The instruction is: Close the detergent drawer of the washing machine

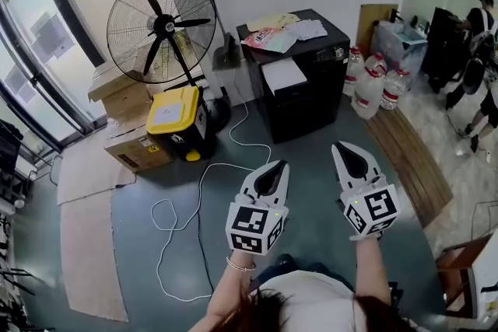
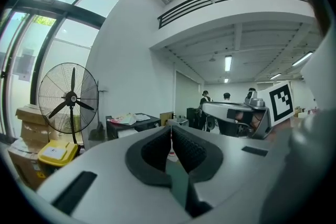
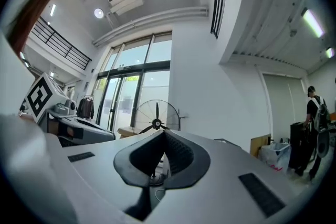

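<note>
No washing machine or detergent drawer can be made out in any view. In the head view both grippers are held level in the air above the blue-grey floor. My left gripper (image 1: 273, 168) has its jaws shut with nothing between them, and its own view shows the same for the left gripper (image 2: 170, 132), aimed at a far wall. My right gripper (image 1: 343, 148) is also shut and empty beside it. In its own view the right gripper (image 3: 164, 134) points towards the fan and the windows.
A black cabinet (image 1: 305, 85) with papers on top stands ahead. Left of it are a big floor fan (image 1: 159, 26), a yellow box (image 1: 177, 114) and cardboard boxes (image 1: 131, 142). A white cable (image 1: 199, 190) loops over the floor. Water bottles (image 1: 372, 86) and people (image 1: 478, 50) are at the right.
</note>
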Motion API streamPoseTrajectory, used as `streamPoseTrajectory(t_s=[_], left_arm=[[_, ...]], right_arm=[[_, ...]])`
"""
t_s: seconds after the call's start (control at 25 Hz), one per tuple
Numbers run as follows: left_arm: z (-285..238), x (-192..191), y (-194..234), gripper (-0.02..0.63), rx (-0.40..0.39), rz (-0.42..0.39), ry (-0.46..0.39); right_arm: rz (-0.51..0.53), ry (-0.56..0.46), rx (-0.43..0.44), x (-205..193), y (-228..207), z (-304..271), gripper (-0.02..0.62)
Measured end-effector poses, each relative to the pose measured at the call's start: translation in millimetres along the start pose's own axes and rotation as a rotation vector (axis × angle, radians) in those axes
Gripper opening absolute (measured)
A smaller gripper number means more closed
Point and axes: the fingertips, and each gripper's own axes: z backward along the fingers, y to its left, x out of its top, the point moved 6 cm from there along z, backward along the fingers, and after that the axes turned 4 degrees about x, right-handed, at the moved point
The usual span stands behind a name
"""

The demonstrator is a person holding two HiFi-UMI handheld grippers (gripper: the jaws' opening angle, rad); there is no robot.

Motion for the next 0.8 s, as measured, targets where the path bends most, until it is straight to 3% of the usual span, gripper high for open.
streamPoseTrajectory(t_s=[0.36, 0.8], left_arm=[[-18, -1, 35, 0.025, -0.039, 0.007, -0.002], [-66, 1, 46, 0.025, -0.070, 0.011, 0.002]], right_arm=[[-0.057, -0.027, -0.052, -6, -7, -26, 0.026], [-0.068, -0.025, -0.098, -12, -43, -50, 0.026]])
